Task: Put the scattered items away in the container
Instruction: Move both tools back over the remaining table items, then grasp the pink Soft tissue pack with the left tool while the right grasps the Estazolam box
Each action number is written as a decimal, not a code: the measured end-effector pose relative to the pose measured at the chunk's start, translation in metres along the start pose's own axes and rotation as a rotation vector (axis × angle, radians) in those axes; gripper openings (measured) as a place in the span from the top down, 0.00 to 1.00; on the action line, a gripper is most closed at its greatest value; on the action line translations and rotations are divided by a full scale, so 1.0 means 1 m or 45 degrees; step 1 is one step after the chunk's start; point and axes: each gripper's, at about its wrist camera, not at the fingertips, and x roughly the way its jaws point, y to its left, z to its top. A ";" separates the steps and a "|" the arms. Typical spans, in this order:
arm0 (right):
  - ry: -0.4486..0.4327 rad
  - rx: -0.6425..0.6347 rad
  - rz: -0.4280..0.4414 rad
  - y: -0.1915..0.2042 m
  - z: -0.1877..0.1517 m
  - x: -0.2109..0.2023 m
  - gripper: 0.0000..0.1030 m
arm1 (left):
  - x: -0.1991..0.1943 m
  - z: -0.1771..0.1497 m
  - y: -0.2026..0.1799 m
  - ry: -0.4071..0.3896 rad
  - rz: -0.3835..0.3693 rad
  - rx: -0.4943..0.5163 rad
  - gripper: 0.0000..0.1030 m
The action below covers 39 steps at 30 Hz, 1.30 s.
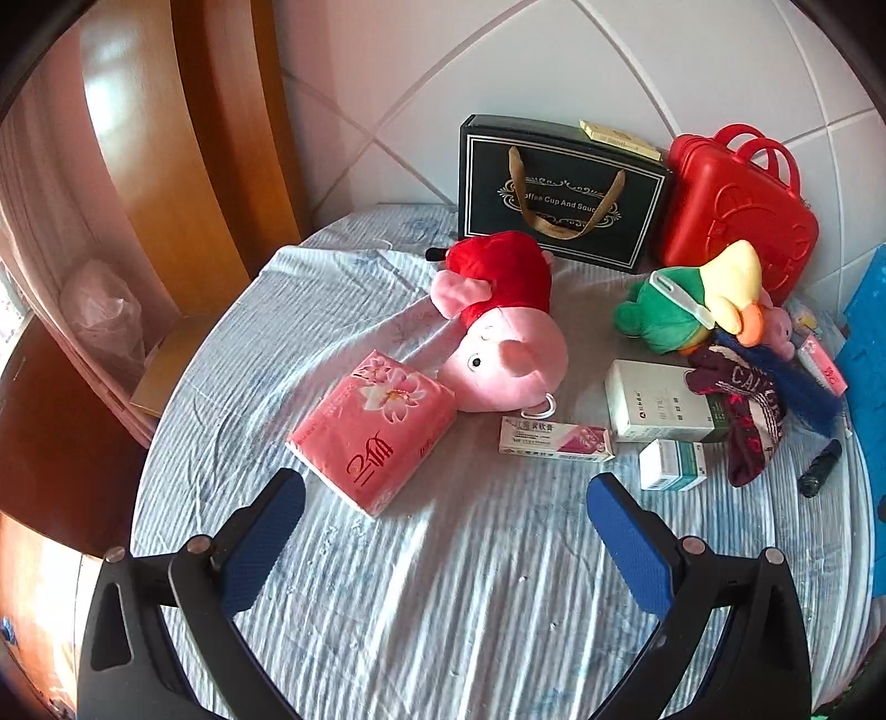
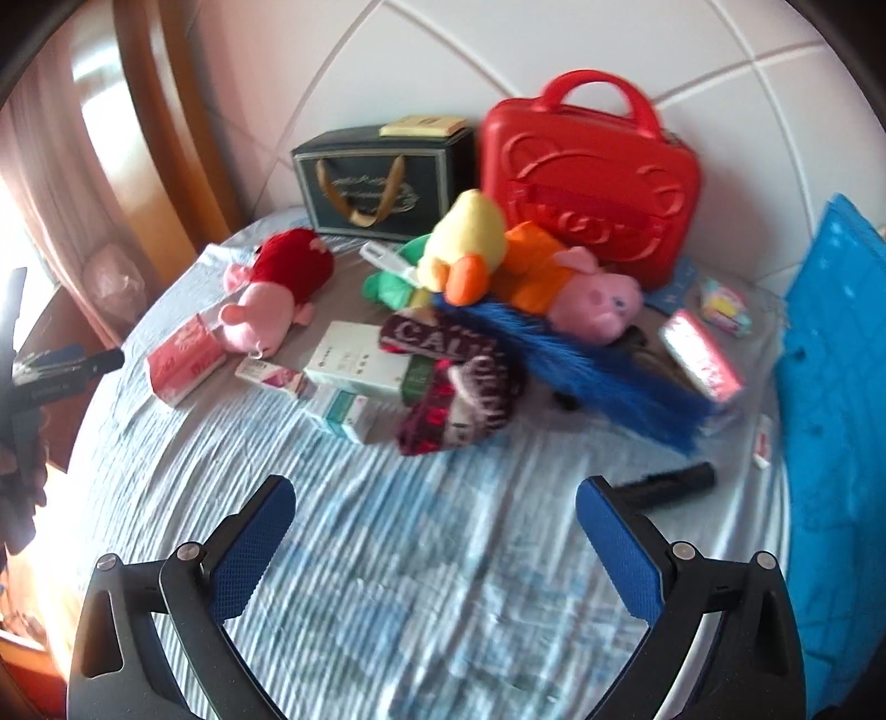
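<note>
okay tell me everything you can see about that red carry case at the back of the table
The red carry case looks like glossy hard plastic, shaped like a small suitcase with rounded corners, twin arched handles on top and a raised bear-face design on its front. It appears shut and stands upright at the back of the table, close against the white tiled wall. The dark gift box stands beside it, and the plush toys are piled against its lower front.
</note>
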 end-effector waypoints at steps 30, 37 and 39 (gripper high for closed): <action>0.194 -0.042 -0.098 0.087 0.020 0.214 0.00 | 0.153 0.003 0.043 0.056 -0.132 0.229 0.00; 0.208 -0.037 -0.098 0.087 0.021 0.228 0.00 | 0.161 0.003 0.034 0.067 -0.106 0.330 0.00; 0.209 -0.025 -0.094 0.085 0.020 0.229 0.00 | 0.166 0.003 0.034 0.072 -0.116 0.345 0.00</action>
